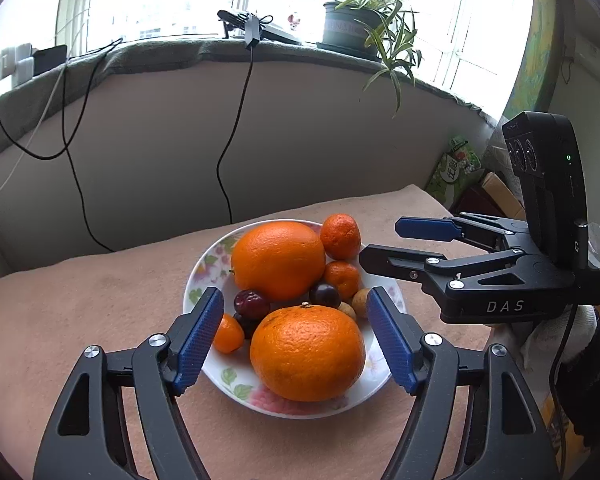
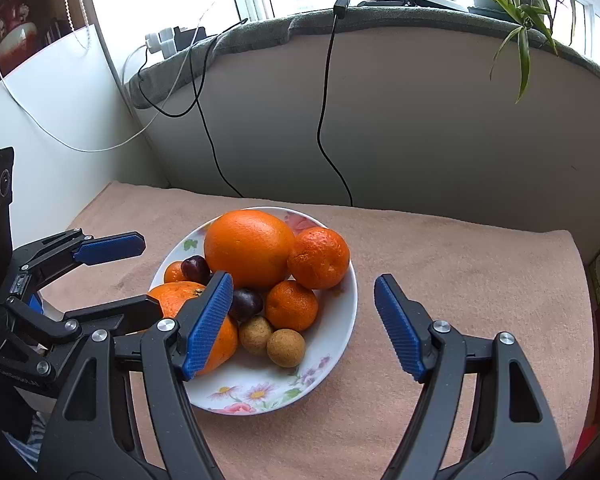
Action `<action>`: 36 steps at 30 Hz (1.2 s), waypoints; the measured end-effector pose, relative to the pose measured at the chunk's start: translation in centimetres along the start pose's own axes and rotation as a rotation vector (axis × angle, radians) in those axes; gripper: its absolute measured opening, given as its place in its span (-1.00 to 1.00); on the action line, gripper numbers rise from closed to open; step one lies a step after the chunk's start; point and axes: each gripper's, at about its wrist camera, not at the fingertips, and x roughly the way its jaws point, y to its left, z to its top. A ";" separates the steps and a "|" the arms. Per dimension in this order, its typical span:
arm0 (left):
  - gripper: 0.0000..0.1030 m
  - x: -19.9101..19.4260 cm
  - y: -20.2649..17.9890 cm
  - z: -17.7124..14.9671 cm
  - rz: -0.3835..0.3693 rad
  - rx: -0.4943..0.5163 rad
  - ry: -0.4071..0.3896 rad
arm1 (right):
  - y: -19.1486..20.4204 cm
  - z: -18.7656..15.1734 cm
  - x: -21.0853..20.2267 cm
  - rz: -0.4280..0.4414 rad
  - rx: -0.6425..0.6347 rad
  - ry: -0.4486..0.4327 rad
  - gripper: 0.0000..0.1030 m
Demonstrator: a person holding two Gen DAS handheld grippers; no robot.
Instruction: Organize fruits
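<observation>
A potted plant sits on the window ledge (far beyond the claw), black cables hanging down.

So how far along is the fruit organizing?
Looks nearly done: all visible fruit, including both large oranges, sits in the floral plate. Nothing is in hand: the left gripper and right gripper are open and empty. No loose fruit shows on the cloth.

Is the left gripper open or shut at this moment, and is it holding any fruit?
Open and empty. The left gripper has its blue pads spread wide either side of the nearest orange, with gaps showing between pads and peel.
</observation>
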 end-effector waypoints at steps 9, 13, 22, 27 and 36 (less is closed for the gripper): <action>0.47 -1.1 0.0 -0.7 0.025 -0.001 -0.017 | 0.9 -0.7 -0.8 -0.016 0.013 -0.006 0.49; 0.48 -1.7 0.0 -1.1 0.035 -0.003 -0.024 | 1.3 -1.1 -1.5 -0.017 0.024 -0.020 0.76; 0.48 -3.1 0.7 -2.0 0.053 -0.028 -0.036 | 2.5 -1.7 -3.3 -0.020 0.032 -0.058 0.93; 0.49 -4.2 0.9 -2.6 0.068 -0.041 -0.048 | 3.1 -2.1 -4.2 -0.025 0.045 -0.075 0.93; 0.49 -6.6 1.2 -3.8 0.123 -0.057 -0.084 | 5.4 -2.9 -6.5 -0.058 0.030 -0.127 0.93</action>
